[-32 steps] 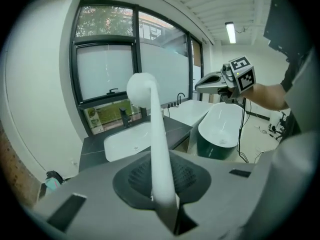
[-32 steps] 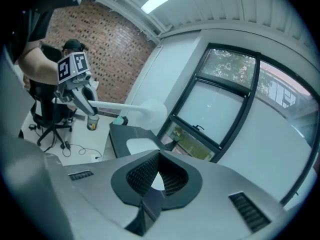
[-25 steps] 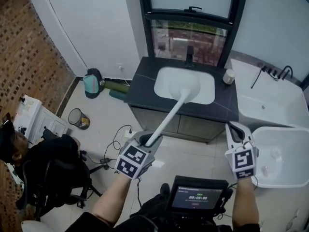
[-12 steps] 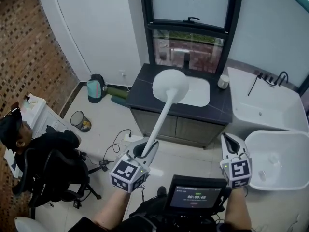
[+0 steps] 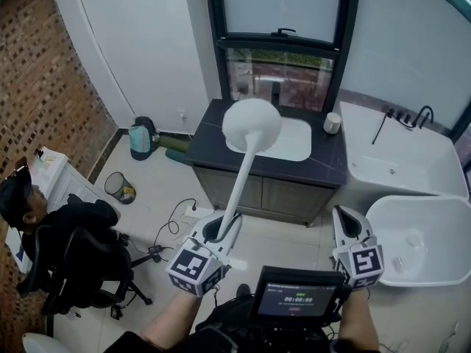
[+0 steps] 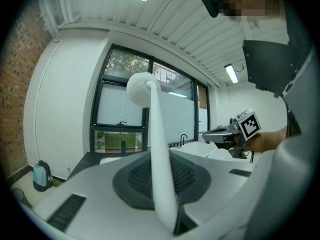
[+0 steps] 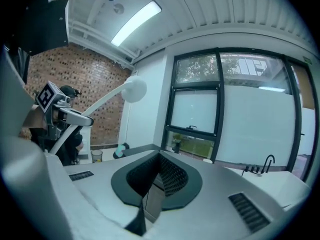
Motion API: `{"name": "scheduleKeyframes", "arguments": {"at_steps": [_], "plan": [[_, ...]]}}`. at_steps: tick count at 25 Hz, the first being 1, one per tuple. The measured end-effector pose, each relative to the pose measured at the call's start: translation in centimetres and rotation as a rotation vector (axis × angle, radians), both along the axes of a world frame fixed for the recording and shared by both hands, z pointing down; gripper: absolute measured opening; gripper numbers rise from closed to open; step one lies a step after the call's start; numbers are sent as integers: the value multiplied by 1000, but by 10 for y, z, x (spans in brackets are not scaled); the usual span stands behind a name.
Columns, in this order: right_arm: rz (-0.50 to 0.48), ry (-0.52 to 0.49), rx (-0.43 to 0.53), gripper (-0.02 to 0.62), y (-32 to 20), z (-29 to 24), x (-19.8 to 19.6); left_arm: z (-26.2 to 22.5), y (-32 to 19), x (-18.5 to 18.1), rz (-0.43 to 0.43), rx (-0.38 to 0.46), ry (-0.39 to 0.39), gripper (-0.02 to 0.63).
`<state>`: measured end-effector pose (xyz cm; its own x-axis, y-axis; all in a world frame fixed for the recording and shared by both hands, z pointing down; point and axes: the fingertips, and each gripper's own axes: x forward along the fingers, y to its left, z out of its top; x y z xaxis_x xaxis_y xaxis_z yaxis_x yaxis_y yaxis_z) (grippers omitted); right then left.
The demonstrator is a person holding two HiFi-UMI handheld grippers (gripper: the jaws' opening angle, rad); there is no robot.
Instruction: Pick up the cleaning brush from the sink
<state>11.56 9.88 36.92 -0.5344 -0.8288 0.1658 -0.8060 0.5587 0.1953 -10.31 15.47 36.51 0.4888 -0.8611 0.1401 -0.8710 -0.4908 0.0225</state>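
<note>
The cleaning brush [image 5: 252,123] is white, with a round head on a long thin handle. My left gripper [image 5: 219,228] is shut on the handle's lower end and holds the brush tilted up. Its head hangs in the air before the left part of the white sink [image 5: 296,144]. In the left gripper view the brush handle [image 6: 159,164] runs up from between the jaws of the left gripper [image 6: 171,211]. My right gripper [image 5: 347,223] stays at the right, shut and empty. In the right gripper view the pads of the right gripper [image 7: 149,204] meet, and the brush head [image 7: 134,90] shows at the left.
The sink sits in a dark counter [image 5: 210,137] with a tap below a window. A small cup [image 5: 333,122] stands at its right. A bathtub [image 5: 394,164] and a white basin [image 5: 423,245] lie at the right. A person on a chair [image 5: 66,230] and a bin [image 5: 118,186] are at the left.
The brush head has come up out of the sink basin and swung left, with the handle now steeper. Both grippers have drawn back from the counter.
</note>
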Motion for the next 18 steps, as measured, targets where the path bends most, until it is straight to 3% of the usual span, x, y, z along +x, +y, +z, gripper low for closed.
{"name": "scheduleKeyframes", "arguments": {"at_steps": [9,18], "plan": [[-1,-77,29,-20,4,-15,8,-15,0,1,-24,49,0,51],[1,-89,37,-20,2,-19,12,-21,-1,1,-38,63,-7,51]]}}
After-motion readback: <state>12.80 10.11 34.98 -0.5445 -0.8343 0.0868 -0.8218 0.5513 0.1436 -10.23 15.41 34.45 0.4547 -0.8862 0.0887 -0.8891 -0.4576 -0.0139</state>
